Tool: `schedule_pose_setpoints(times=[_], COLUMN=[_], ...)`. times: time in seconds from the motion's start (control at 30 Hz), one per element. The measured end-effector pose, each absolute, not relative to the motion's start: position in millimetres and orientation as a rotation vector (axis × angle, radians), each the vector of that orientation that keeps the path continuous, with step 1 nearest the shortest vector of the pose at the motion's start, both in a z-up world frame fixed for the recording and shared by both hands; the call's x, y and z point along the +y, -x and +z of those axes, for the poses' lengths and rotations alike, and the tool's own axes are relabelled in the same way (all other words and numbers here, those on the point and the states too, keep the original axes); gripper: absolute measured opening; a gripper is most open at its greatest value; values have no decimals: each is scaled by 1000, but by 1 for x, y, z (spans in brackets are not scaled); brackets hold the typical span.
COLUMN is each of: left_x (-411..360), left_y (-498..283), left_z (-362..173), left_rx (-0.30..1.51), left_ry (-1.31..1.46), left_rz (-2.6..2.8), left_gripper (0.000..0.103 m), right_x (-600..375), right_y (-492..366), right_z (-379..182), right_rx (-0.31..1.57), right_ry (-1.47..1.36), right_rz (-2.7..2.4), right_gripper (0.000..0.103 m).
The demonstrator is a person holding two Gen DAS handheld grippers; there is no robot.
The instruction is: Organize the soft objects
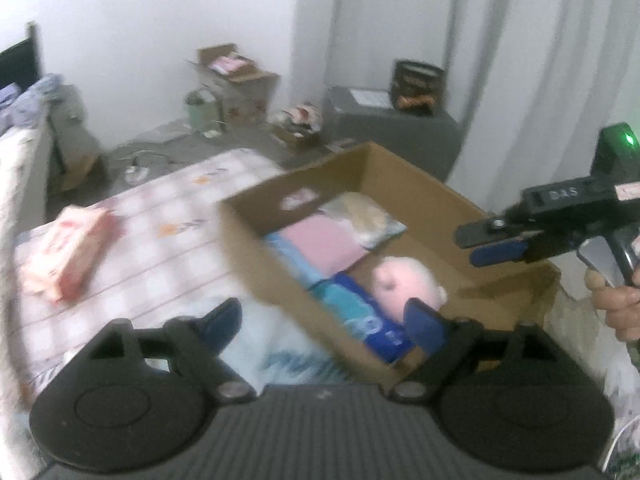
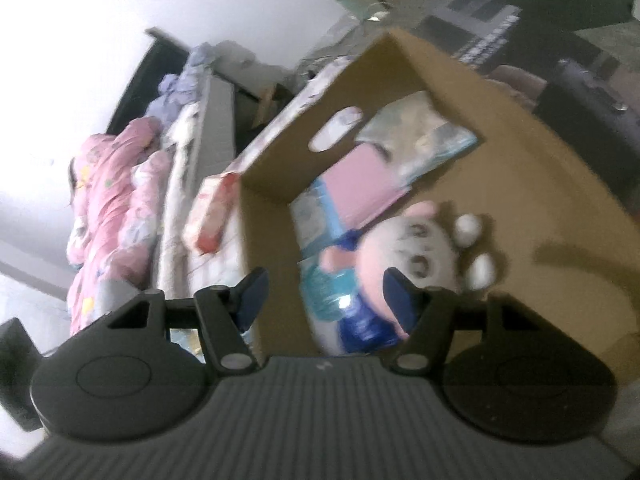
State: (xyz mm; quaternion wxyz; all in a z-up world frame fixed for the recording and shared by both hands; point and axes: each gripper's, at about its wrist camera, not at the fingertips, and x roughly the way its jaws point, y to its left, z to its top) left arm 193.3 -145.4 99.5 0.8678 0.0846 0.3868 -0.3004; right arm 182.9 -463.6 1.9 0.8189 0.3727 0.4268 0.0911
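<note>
The left wrist view shows the bed (image 1: pixel 132 224) with its checked cover running away to the left, a pink tissue pack (image 1: pixel 68 252) lying on it well apart from the cardboard box (image 1: pixel 420 184), and beyond them the grey floor, a second open carton against the wall and a low dark cabinet. It also catches the right tool (image 1: pixel 496 250) hovering above the box's right rim, held by a hand (image 1: pixel 616 300). The right wrist view, rolled to one side, shows instead a pink quilt (image 2: pixel 108 208) bunched at the head of the bed, and the face of the plush toy (image 2: pixel 416 252), which the other view shows only from behind.

The plush toy lies inside the box near its front wall, partly on a blue packet (image 2: pixel 352 312), its head and white ears toward the box's right side. Flat packets, one pink (image 1: pixel 324 244), fill the left and back of the box floor, their long edges parallel to the box walls; the right half of the floor is bare cardboard.

The left tool (image 1: pixel 324 316) has its fingers spread wide, nothing between the pads, straddling the box's near wall. The right tool (image 2: pixel 326 300) also stands apart and empty.
</note>
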Motion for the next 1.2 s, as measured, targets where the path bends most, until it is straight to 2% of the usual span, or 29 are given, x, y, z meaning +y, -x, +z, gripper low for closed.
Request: schedule_pose_setpoints(times=[0.27,0.53,0.7,0.77,0.93,1.07,1.2], left_x=[-17,64,83,86,92,95,100], left_y=[-165,-150,-144,-145,-156,-169,-182], left_z=[107,68,38,25,0,-17,-30], left_rx=[742,775,805,832,894,966,1039], left_ry=[-26,57,38,35,59,112,187], left_rz=[-383,-212,-181,-180,-184,-188,-193], left_gripper=[91,89,80,68,54,54,59], right_x=[-366,-240,-169,-143,-100,-79,-65], right_y=[-186,-227,-252,-263,-291,-310,-324], right_z=[35,43,21,5,-39,-62,-80], right_rx=[912,1030,1136,1182,1303,1339,1362], right_ry=[-708,-588,-516,-477,-372,-284,-228], right_rz=[438,652,709,708,671,635,623], right_gripper=[65,65,65,65,60,58,55])
